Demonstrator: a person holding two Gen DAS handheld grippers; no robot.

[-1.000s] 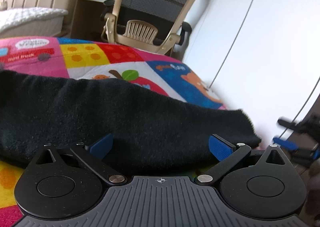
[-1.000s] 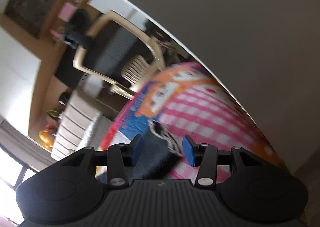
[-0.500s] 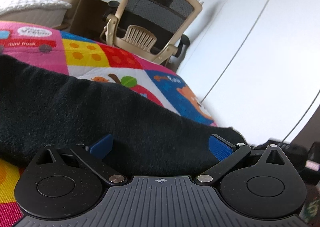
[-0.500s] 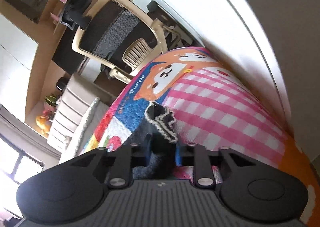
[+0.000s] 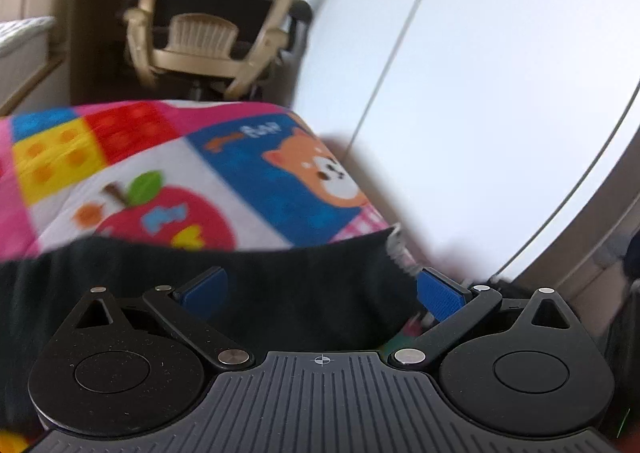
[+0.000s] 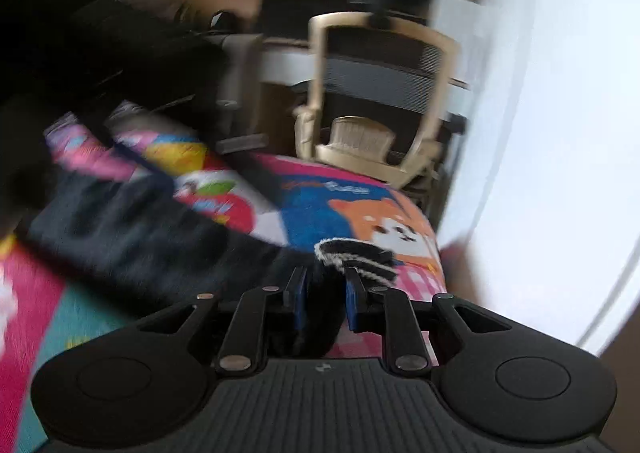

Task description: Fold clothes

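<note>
On the left, the left gripper (image 5: 318,289) is hovering with its blue pads spread wide, released, the black fleece garment (image 5: 280,285) lying between and under them without being pinched. The garment is stretching as a long dark band across the colourful play mat (image 5: 256,181), running from the mat's left side toward its right edge by the white wall (image 5: 500,93), where its striped black-and-white cuff (image 6: 356,253) is sitting beside the fox picture. Further right, the right gripper (image 6: 323,293) is clenched on that cuff end, the cloth bunching up between its narrowed pads. Judging by this, a fold is being started or carried from the cuff end; the next move is probably calling for the right gripper to draw the cuff back over the body of the garment while the left one pins or takes hold of the cloth. The fabric is looking thick, soft and matte, likely to sag. A beige office chair (image 5: 200,25) is standing beyond the mat's far edge.
</note>
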